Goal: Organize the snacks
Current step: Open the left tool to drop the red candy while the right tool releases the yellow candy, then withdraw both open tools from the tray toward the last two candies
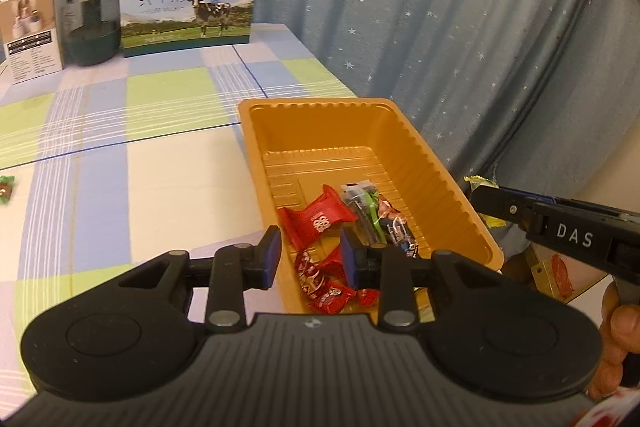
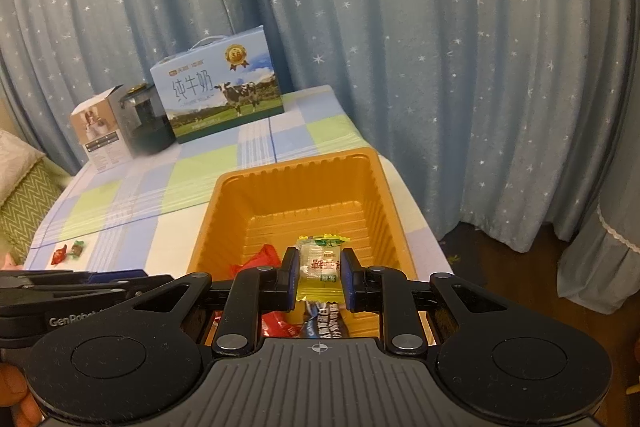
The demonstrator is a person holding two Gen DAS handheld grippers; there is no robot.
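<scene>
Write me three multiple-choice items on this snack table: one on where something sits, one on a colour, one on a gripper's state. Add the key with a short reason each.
1. Where does the milk carton stand?
A. At the table's far end, beside the dark jar
B. Inside the tray
C. On the floor

2. What colour is the tray?
A. Blue
B. Orange
C. White

3. What is the right gripper doing?
A. Standing open and empty
B. Clamping a red wrapper
C. Clamping a yellow-edged candy

Key:
1 A, the carton stands at the back by the curtain, next to the jar.
2 B, its walls and ribbed floor are orange.
3 C, the blue pads press both sides of the candy above the tray.
</scene>
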